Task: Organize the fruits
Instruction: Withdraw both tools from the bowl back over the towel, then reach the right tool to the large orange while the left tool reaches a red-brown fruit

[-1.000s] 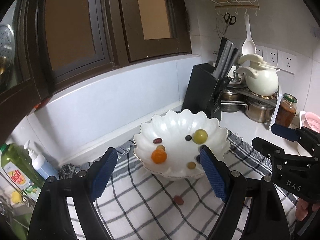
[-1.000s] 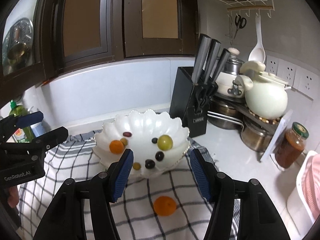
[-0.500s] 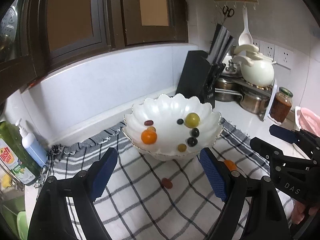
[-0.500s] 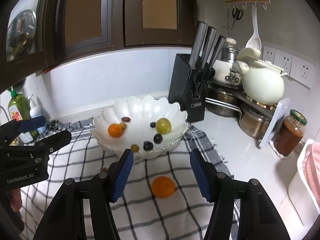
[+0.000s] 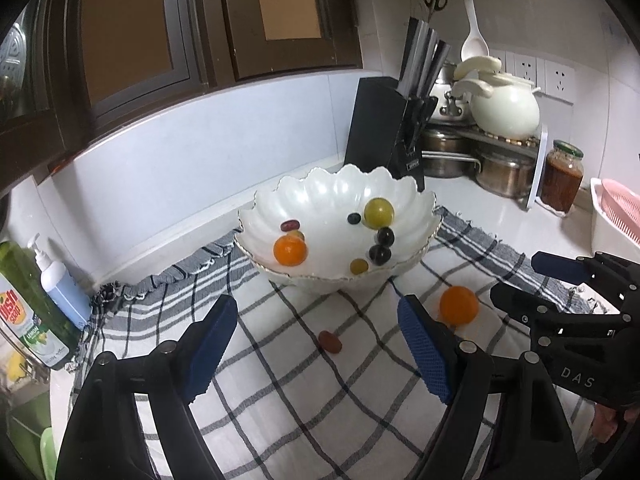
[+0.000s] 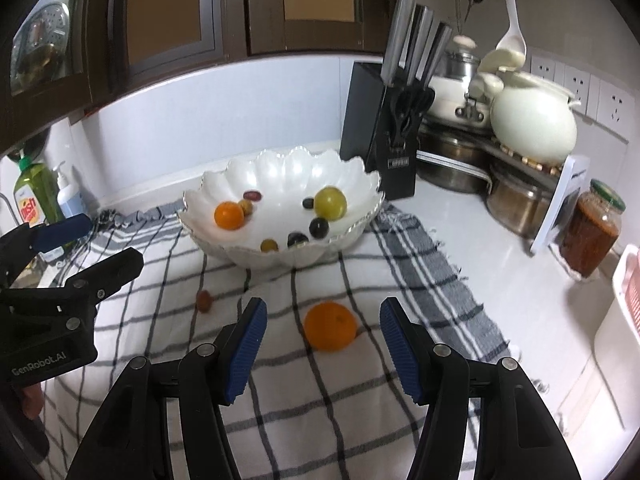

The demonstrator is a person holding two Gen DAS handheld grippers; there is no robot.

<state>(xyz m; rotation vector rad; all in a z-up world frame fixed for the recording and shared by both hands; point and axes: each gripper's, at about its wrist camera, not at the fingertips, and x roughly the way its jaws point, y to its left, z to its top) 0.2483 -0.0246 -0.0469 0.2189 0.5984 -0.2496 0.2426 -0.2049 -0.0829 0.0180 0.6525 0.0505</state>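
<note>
A white scalloped bowl (image 5: 336,176) (image 6: 280,160) stands on a checked cloth (image 5: 280,380). It holds a small orange fruit (image 5: 290,251), a green one (image 5: 379,213), dark grapes (image 5: 380,254) and other small fruits. A small red fruit (image 5: 330,342) (image 6: 205,300) lies on the cloth, ahead of my left gripper (image 5: 317,306). Its jaws are closing, wide apart and touching nothing. An orange (image 6: 330,326) (image 5: 459,305) lies on the cloth just ahead of my open right gripper (image 6: 323,308), in line with the gap between its fingers, and no pad touches it.
A black knife block (image 5: 384,128) stands behind the bowl. Steel pots (image 6: 452,160), a white kettle (image 6: 532,120) and a sauce jar (image 6: 592,228) fill the right corner. A pink basket (image 5: 620,208) is at far right. Soap bottles (image 5: 36,300) stand at the left.
Both grippers have come down toward the cloth. The bowl now sits higher in both views. The orange and the red fruit have come into plain view in front of the fingers.
</note>
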